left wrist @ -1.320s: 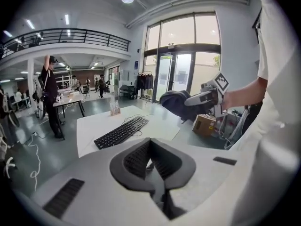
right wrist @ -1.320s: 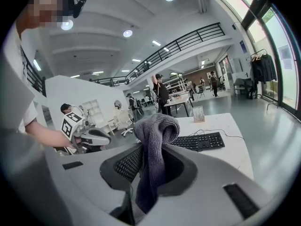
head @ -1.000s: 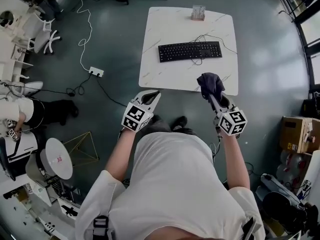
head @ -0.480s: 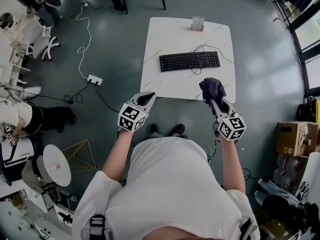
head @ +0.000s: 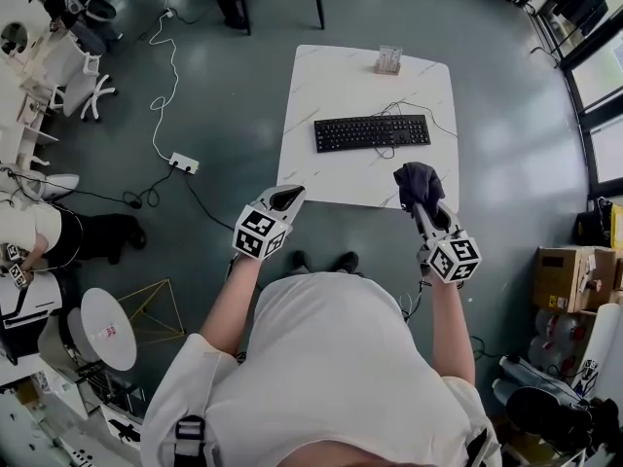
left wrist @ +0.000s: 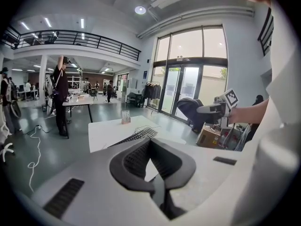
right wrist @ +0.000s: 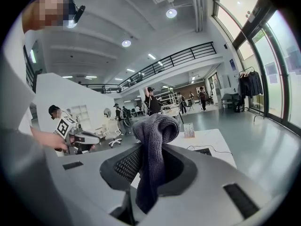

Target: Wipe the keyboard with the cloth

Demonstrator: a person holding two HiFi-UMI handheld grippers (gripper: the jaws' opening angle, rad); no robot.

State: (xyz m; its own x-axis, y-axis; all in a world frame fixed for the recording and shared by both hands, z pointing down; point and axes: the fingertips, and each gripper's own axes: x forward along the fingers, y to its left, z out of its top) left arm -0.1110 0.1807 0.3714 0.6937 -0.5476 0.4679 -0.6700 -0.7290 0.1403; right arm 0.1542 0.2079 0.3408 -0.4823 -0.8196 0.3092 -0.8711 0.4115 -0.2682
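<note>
A black keyboard lies across the middle of a white marble table, its cable looped beside it. My right gripper is shut on a dark grey cloth, held in the air over the table's near right edge. In the right gripper view the cloth hangs bunched between the pads, with the keyboard beyond it. My left gripper hovers at the table's near left corner. Its jaws are shut with nothing in them, and the keyboard lies ahead of it.
A small card stand sits at the table's far edge. A power strip and cables lie on the floor to the left. Cardboard boxes stand at the right. A person stands at another table behind.
Both grippers have come a little nearer the table, and the cloth now sits further in over its near edge. Neither gripper's jaws have changed.
</note>
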